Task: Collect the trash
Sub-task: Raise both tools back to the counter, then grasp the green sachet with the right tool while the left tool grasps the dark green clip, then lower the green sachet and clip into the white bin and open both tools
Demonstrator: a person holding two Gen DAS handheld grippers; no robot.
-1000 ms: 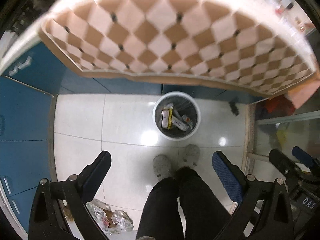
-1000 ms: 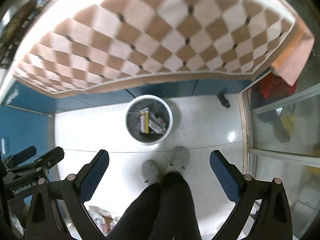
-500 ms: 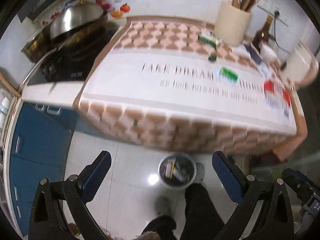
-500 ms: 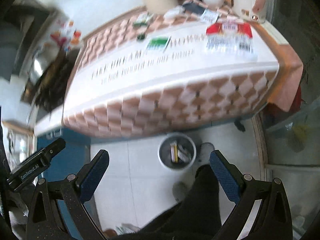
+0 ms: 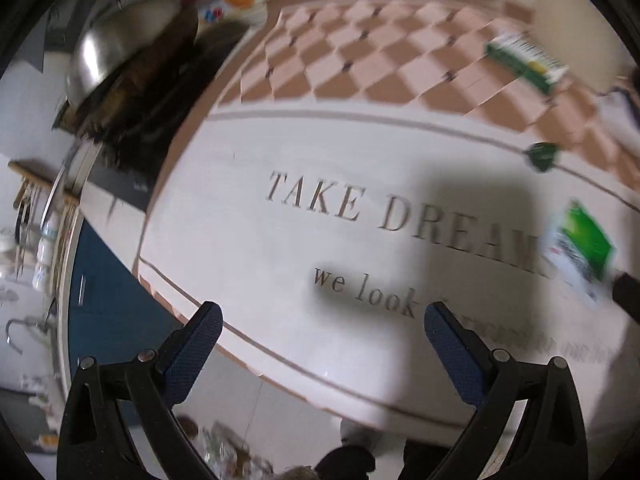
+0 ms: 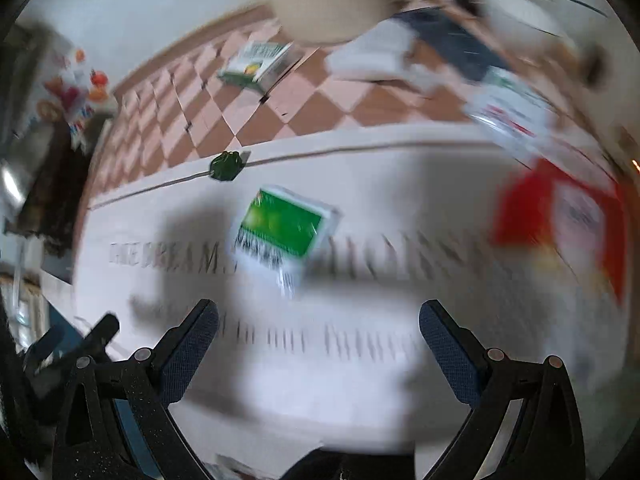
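Kitchen table under a printed cloth, seen from above its near edge; both tools empty.

The tablecloth (image 5: 304, 264) has a bare white band along its near edge, with room in front of both grippers. Left gripper (image 5: 320, 322) and right gripper (image 6: 318, 318) hold their fingers wide apart, gripping nothing. Half a second ago both views took in the floor and waste bin; now the table fills them. The green-and-white packet (image 6: 286, 232) lies mid-table, ahead of the right gripper, blurred. Only the right view shows the red packet (image 6: 560, 216); only the left shows the steel lid (image 5: 108, 60).
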